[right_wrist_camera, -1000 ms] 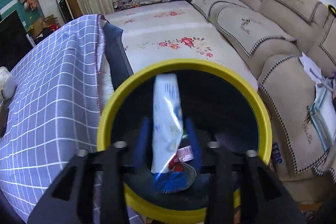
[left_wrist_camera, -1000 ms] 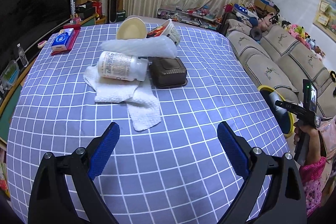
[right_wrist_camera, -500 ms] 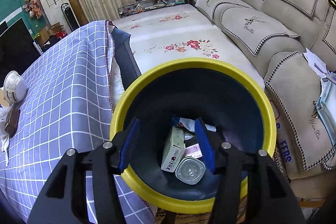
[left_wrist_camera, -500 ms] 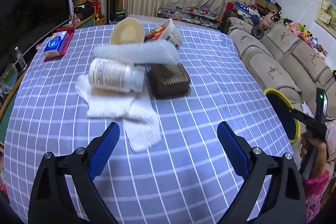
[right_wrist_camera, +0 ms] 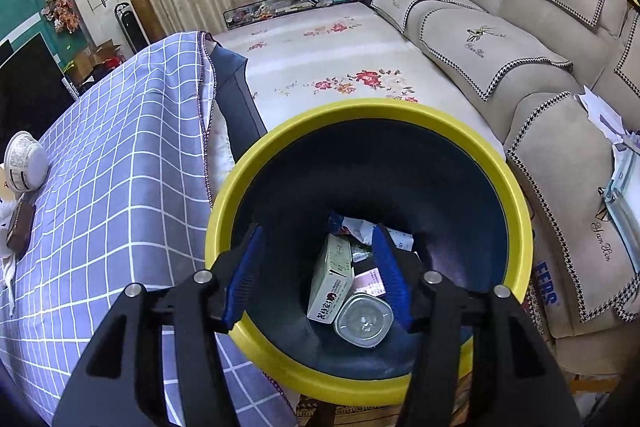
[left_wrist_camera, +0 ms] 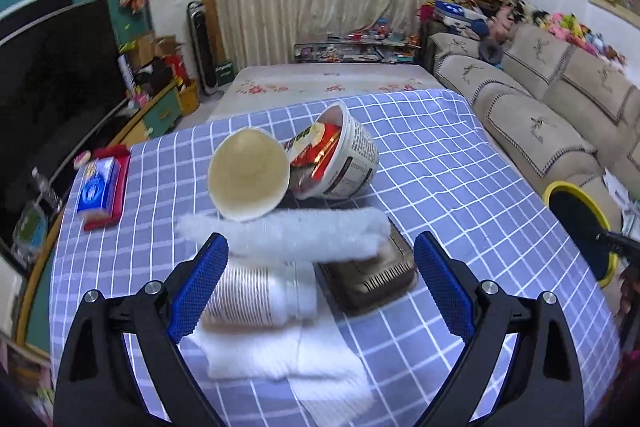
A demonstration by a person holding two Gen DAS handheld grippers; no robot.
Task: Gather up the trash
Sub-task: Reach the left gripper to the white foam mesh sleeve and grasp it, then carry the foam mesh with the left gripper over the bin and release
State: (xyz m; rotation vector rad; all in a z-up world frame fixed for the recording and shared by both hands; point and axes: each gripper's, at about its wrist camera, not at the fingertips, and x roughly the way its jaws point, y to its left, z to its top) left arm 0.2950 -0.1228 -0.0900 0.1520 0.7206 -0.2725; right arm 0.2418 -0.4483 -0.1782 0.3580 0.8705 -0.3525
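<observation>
In the left wrist view my left gripper [left_wrist_camera: 320, 275] is open just above the trash pile on the checked tablecloth [left_wrist_camera: 460, 187]. Between its fingers lie a white plastic bottle [left_wrist_camera: 260, 295], a white foam sheet [left_wrist_camera: 292, 233] and a brown plastic container [left_wrist_camera: 372, 271] on a white towel [left_wrist_camera: 288, 359]. Behind them lie a beige paper bowl [left_wrist_camera: 248, 179] and a noodle cup [left_wrist_camera: 340, 155], both tipped. In the right wrist view my right gripper [right_wrist_camera: 316, 271] is open and empty over the yellow-rimmed bin [right_wrist_camera: 368, 111], which holds a box [right_wrist_camera: 332, 279], a clear container [right_wrist_camera: 364, 319] and wrappers.
A blue tissue pack on a red tray [left_wrist_camera: 102, 187] sits at the table's left edge. The bin [left_wrist_camera: 576, 223] stands off the table's right side by the beige sofa [left_wrist_camera: 540, 99]. A TV [left_wrist_camera: 52, 67] and a cabinet line the left wall.
My right gripper has opened and dropped the packet into the bin, then lifted a little. My left gripper has moved forward over the pile, so the bottle now lies between its fingers.
</observation>
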